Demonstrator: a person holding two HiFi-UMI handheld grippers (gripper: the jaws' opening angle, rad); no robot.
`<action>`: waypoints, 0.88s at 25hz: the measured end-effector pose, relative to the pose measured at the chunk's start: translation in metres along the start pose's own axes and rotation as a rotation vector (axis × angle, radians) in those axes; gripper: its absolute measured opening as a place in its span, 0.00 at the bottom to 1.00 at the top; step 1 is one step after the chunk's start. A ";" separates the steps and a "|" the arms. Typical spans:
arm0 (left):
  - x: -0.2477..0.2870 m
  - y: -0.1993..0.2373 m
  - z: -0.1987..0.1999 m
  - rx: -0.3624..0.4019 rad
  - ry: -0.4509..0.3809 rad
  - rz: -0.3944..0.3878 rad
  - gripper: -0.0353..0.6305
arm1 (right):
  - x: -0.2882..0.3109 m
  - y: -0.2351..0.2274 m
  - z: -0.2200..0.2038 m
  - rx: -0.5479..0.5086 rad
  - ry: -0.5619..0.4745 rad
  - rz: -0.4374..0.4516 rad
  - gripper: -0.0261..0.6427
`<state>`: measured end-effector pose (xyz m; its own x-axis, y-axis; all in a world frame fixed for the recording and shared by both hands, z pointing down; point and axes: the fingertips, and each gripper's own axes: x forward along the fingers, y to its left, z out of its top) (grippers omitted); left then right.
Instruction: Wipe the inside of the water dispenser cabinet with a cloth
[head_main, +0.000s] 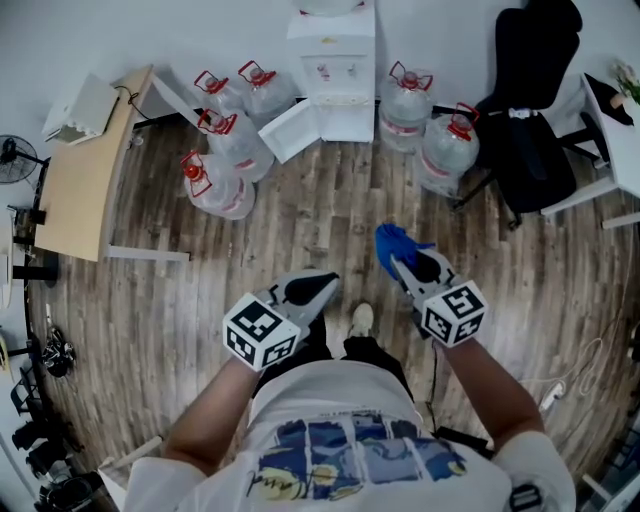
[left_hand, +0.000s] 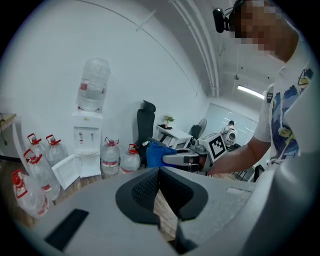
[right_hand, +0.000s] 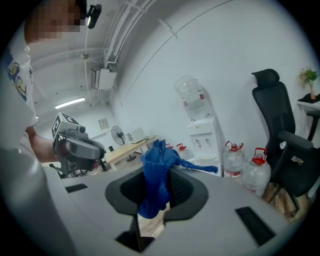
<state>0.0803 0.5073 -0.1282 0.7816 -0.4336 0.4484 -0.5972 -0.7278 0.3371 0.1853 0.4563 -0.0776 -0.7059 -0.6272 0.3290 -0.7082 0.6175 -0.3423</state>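
We stand well back from the water dispenser (head_main: 335, 60), which is far across the floor with its cabinet door (head_main: 290, 130) already open. Our right gripper (head_main: 398, 260) pinches the blue cloth (head_main: 392, 242), and our left gripper (head_main: 322, 288) is closed on nothing. We judge that no wiping has begun: the approach and the whole wipe remain.

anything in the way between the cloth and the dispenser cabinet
Nothing visible does. The right tool holds the blue cloth, and only bare wood floor lies between it and the water dispenser, whose cabinet door hangs open to one side. The water bottles stand off to both sides.
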 end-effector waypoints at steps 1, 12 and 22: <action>0.004 0.004 0.002 0.000 0.001 -0.002 0.06 | 0.004 -0.005 0.001 0.003 0.001 -0.004 0.15; 0.044 0.097 0.041 0.008 0.002 -0.097 0.06 | 0.086 -0.046 0.049 -0.024 0.020 -0.089 0.15; 0.077 0.225 0.085 0.079 0.032 -0.193 0.06 | 0.220 -0.095 0.095 -0.094 0.089 -0.146 0.15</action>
<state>0.0213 0.2653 -0.0878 0.8731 -0.2665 0.4082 -0.4204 -0.8355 0.3538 0.0981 0.2139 -0.0565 -0.5907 -0.6715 0.4474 -0.7982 0.5674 -0.2024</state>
